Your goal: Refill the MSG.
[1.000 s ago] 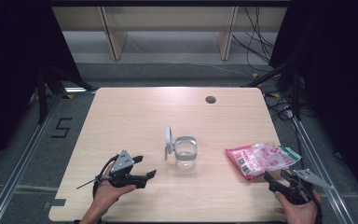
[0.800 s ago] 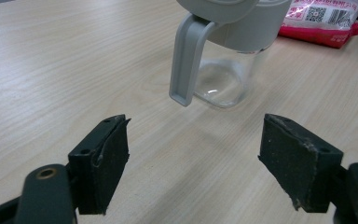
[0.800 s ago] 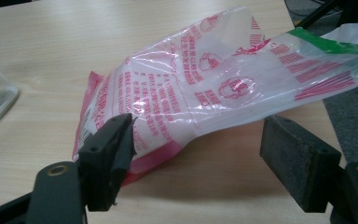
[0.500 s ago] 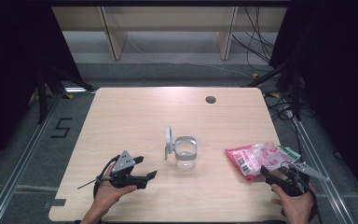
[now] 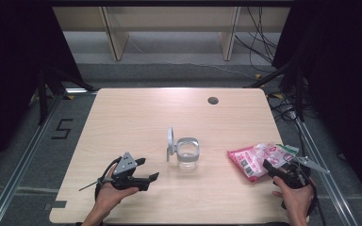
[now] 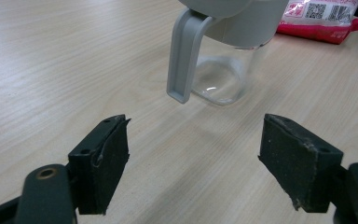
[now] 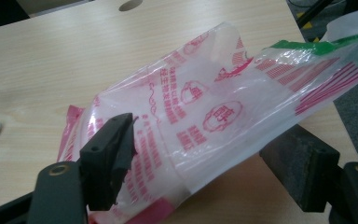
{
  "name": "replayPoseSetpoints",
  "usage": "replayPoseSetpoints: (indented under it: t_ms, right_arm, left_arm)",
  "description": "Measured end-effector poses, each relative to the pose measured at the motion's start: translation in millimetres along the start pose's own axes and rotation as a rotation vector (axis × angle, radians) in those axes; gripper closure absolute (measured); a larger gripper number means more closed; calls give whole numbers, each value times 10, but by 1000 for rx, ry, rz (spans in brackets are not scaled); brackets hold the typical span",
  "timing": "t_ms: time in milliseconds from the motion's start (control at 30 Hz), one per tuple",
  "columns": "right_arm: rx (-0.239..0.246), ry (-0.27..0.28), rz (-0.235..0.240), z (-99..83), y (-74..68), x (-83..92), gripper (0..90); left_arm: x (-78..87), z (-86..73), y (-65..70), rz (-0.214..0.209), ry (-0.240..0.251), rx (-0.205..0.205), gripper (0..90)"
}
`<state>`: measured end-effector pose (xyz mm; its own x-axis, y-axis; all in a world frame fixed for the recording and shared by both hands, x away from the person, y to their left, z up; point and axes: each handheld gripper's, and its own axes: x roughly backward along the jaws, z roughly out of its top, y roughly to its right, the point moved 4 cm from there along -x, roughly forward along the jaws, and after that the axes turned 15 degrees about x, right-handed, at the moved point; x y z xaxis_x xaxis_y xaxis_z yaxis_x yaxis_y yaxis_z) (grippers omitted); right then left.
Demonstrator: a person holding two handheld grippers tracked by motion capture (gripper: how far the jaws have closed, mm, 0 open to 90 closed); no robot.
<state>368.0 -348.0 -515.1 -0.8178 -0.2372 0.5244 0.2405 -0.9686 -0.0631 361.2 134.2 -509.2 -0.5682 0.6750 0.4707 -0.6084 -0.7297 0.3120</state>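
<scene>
- Your right gripper [image 7: 200,154] had its jaws wide apart around the loose end of the pink-printed plastic bag [image 7: 200,107], not closed on it. The film was thin and crumpled, so a pinch there could have caught one layer only and let the contents slide or spill out.
- The bag [image 5: 259,157] lay near the table's right edge [image 5: 283,155]; a careless tug could have dragged it off.
- Your left gripper [image 6: 196,158] was open and empty, just short of the clear jar [image 6: 223,70] with its grey hinged lid [image 5: 170,143] standing up. Bumping that lid could have tipped the jar [image 5: 187,153].
</scene>
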Motion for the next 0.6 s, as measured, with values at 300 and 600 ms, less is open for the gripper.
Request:
replayPoseSetpoints:
  t_ms: [300,600]
  right_arm:
    - [-32,-21,-25,47,43,-144,314]
    - [37,-29,-27,58,95,-250,410]
  left_arm:
    - [11,-1,-2,8,-5,-6,230]
    - [9,-1,0,7,-5,-8,230]
